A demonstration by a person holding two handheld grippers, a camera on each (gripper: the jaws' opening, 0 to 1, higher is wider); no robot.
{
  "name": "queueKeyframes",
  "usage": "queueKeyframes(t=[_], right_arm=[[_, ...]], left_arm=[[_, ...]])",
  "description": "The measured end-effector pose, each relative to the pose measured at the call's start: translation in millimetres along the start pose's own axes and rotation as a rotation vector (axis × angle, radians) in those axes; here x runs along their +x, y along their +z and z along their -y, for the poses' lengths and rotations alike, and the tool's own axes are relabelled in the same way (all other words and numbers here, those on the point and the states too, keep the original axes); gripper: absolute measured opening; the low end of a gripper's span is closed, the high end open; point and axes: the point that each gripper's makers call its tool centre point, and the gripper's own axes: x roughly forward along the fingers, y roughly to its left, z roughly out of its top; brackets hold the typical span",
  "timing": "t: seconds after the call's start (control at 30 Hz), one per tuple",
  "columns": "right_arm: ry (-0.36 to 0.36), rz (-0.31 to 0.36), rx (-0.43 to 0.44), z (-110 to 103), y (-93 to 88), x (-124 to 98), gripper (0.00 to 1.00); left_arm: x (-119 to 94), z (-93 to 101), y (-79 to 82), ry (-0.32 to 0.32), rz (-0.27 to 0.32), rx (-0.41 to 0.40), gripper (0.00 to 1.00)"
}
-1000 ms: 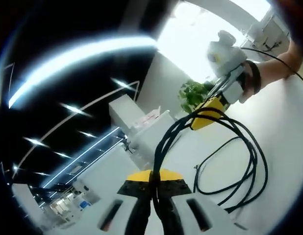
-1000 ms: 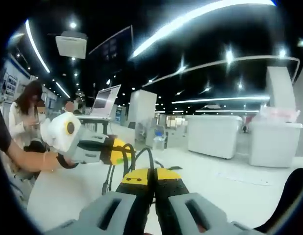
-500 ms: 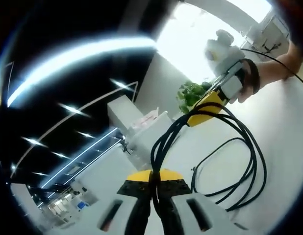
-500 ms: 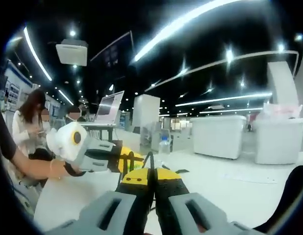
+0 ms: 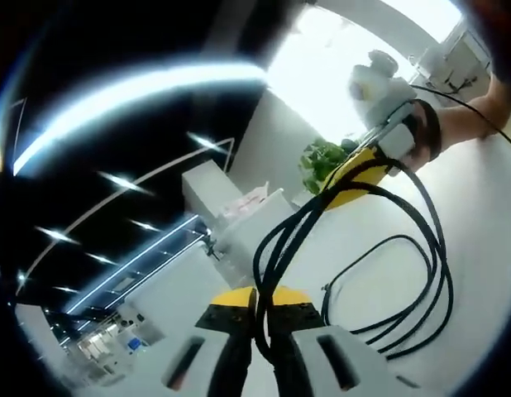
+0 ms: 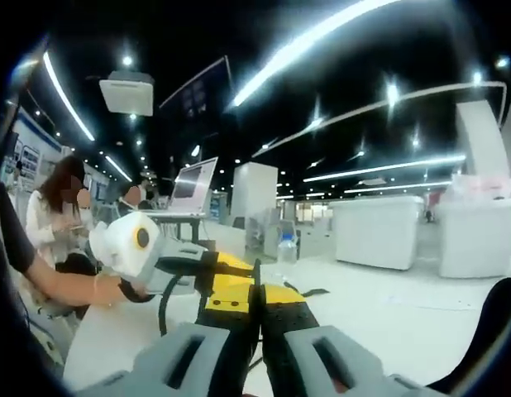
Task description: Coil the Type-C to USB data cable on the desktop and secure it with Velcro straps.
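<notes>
Cable (image 5: 421, 273) hangs in loops above the desk (image 5: 487, 215), pinched by both closed grippers, left (image 5: 257, 314) and right (image 6: 257, 308); coiling seems underway, and strapping needs gathered loops.

Large open-plan office or exhibition hall. Indicators: dark ceiling with long light strips (image 6: 338, 37), white counters (image 6: 371, 231), a laptop (image 6: 198, 186) on a desk, a potted plant (image 5: 322, 161), seated people (image 6: 61, 215).

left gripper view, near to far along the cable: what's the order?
left gripper shut on the black cable → right gripper shut on the same cable → the hand holding it → green plant behind.
</notes>
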Motion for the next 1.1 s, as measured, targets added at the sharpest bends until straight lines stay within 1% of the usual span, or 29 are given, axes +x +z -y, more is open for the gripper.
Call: queueKeyframes(t=[0.27,0.37,0.7,0.9,1.0,1.03,1.1], right_arm=[[0.042,0.023,0.037,-8,4.2,1,0.03],[0.058,0.029,0.039,-12,5.1,1,0.03],[0.139,0.046,0.063,-31,6.9,3,0.03],[0.143,0.052,0.078,-30,7.5,3,0.03],[0.171,0.061,0.099,-35,8.6,3,0.03],[0.170,0.059,0.096,-36,8.4,4,0.03],[0.138,0.033,0.051,-32,5.0,5,0.03]], left_arm=[[-1,-2.8,0.9,0.010,0.009,-0.018,0.07],[-1,-2.7,1.1,0.010,0.010,-0.015,0.07],[-2,-1.8,3.2,0.006,0.015,-0.003,0.07],[-1,-2.6,4.0,0.010,0.017,-0.004,0.08],[-1,-2.9,5.0,0.013,0.024,-0.009,0.09],[-1,-3.5,5.4,0.016,0.026,-0.011,0.09],[-2,-3.9,4.8,0.014,0.024,-0.012,0.08]])
